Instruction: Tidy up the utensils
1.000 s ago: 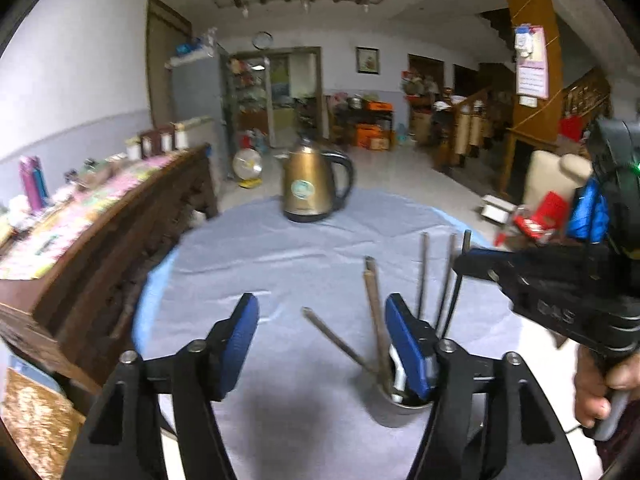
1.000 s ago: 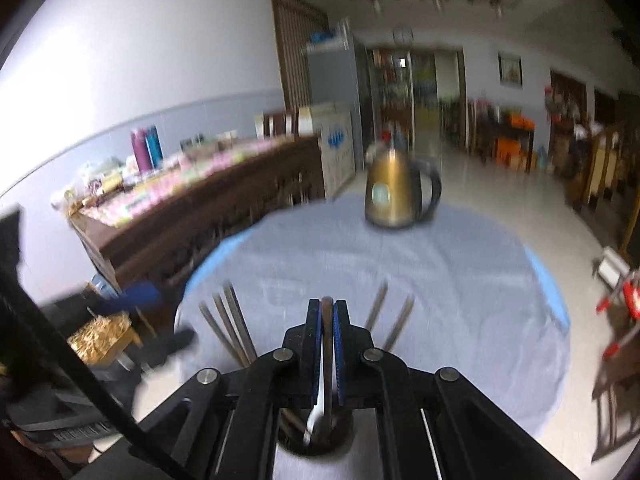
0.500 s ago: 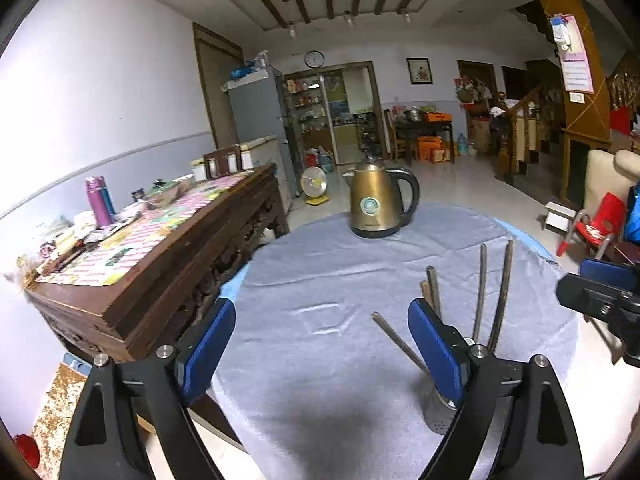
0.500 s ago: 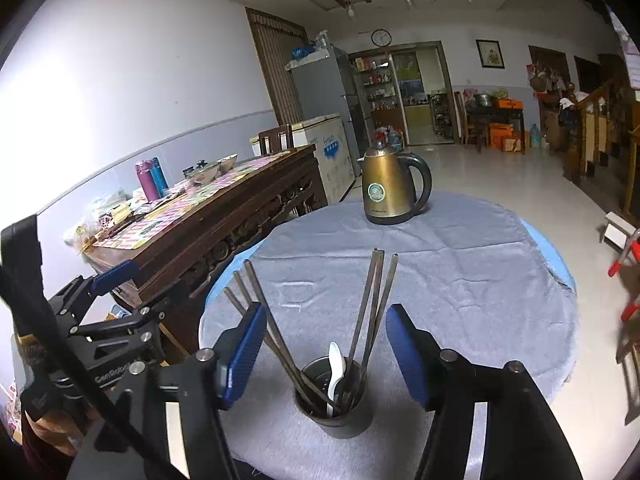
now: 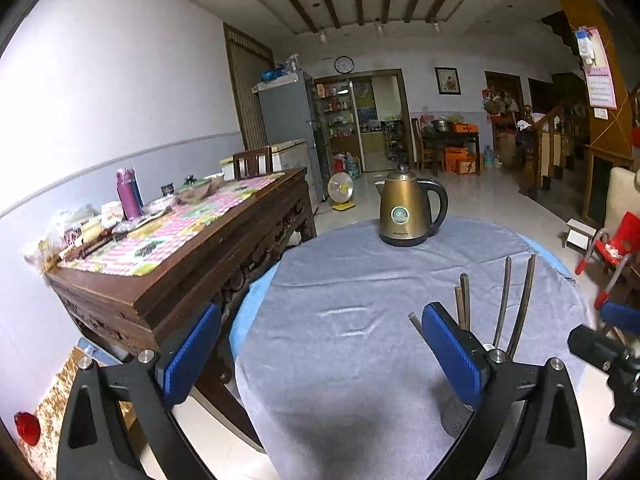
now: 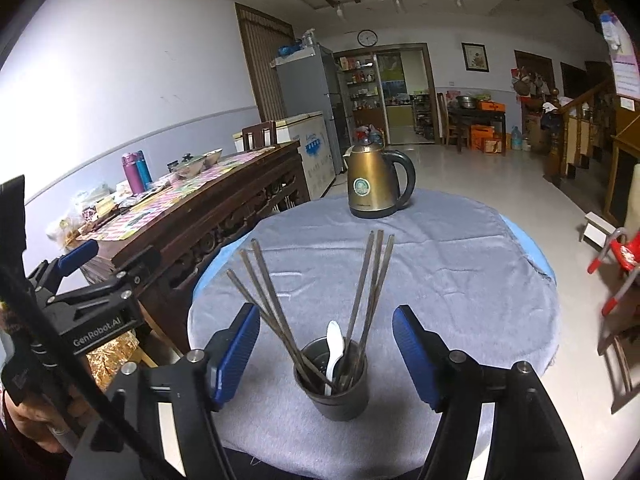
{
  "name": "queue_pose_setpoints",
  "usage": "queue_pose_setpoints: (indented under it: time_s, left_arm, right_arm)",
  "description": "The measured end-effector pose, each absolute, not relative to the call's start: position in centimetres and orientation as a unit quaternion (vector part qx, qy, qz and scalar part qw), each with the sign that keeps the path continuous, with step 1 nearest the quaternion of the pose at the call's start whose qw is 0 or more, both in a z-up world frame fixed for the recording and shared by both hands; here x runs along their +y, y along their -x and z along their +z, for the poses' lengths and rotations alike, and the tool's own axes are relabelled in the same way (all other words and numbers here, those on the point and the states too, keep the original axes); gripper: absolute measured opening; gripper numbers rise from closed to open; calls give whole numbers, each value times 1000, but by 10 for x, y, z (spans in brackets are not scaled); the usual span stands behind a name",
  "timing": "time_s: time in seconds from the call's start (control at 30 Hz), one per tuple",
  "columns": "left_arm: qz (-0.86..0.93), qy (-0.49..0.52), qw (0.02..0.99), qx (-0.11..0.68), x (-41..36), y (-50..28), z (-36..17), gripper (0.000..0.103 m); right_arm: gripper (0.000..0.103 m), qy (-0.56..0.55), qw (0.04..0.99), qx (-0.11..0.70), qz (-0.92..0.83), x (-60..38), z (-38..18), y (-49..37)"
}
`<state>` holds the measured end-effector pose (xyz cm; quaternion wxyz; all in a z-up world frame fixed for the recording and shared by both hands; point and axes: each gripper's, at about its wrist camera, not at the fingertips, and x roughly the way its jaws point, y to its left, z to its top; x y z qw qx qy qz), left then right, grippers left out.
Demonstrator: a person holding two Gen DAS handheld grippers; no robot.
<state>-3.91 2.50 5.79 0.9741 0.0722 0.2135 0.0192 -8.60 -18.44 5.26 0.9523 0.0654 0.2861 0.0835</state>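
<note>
A dark utensil cup (image 6: 332,384) stands at the near edge of the round table's grey cloth (image 6: 440,260). Several metal chopsticks (image 6: 360,292) and a white spoon (image 6: 334,344) stand in it. My right gripper (image 6: 326,340) is just in front of the cup. Its jaws are opening, with the cup in line between the pads and nothing pressed. My left gripper (image 5: 320,344) is left of the cup with its jaws opening over bare cloth and nothing between them. Its right finger hides most of the cup, and only the chopsticks (image 5: 502,300) rise above it.
A brass kettle (image 6: 374,184) (image 5: 408,212) stands at the table's far side. A carved wooden sideboard (image 5: 180,264) loaded with bottles and bowls runs close along the left. A red child's chair (image 5: 612,248) sits on the floor to the right.
The right gripper was shut on the white spoon above the cup; it has opened and drawn back, and the spoon stands in the cup. The left gripper has widened and swung left and upward.
</note>
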Motion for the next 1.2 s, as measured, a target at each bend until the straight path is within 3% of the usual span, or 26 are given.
queue_pose_setpoints:
  time_s: [1.2]
  left_arm:
    - [30,-52,971,231,55,49,45,100]
  right_arm:
    - [73,-26,946,314,75,-131,42,95]
